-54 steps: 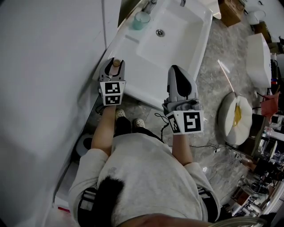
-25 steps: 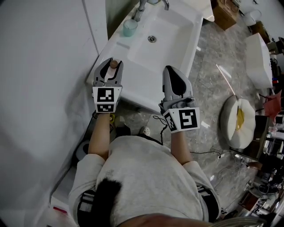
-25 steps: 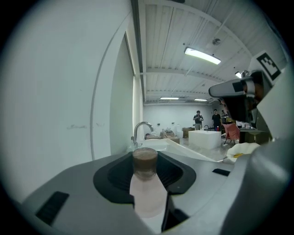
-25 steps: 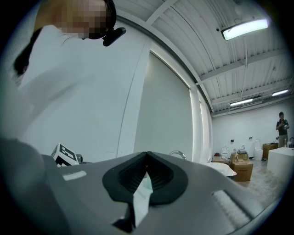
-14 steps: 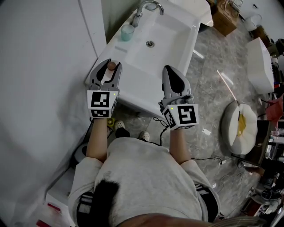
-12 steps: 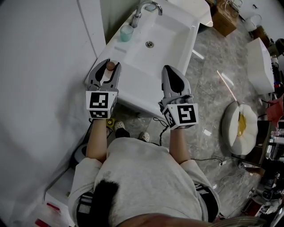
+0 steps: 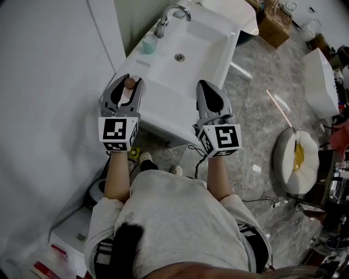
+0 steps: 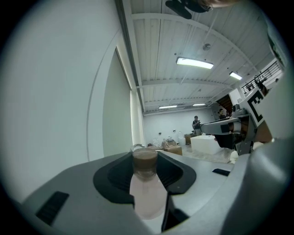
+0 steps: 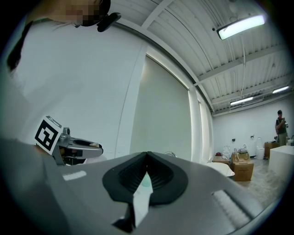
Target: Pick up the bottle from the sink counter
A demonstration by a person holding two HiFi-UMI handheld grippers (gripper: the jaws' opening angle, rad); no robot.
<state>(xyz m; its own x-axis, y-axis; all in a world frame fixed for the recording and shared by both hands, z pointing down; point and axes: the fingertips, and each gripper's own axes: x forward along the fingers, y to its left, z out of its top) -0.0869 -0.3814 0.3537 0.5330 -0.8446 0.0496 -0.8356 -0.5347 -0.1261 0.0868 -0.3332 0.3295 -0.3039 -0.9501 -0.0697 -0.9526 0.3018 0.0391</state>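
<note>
Wall [image 7: 49,109] first: pale flat panel, fills the left side of the head view. Floor [image 7: 262,125] grey and mottled, off to the right. Between them sits the white sink counter [image 7: 163,106], running away from me, with its basin [image 7: 202,41] sunk into the far half.

Both my claws are held level over the counter's near edge, well apart from each other.

Left claw [image 7: 129,86] is over the near left corner, close to the wall. Its marker cube [image 7: 116,133] faces up at me. Jaws stand fairly wide and are clamped on the bottle [image 8: 148,195], one pad on either side of its body.

Right claw [image 7: 208,88] is over the near right edge. Jaw tips meet with nothing between them. Only a sliver of white counter shows through lower down in the right gripper view.

Faucet [image 7: 170,12] is curved, at the far left rim of the basin. Cup [image 7: 149,43] is pale teal and stands on the counter just beside the faucet, on my side of it.

Bottle is upright in the left claw, with a pale translucent body. Its brown cap [image 8: 144,160] stands above the pads. No view shows its base, so I cannot tell whether it has cleared the counter top.

Drain [image 7: 179,57] is a small ring in the basin floor.
</note>
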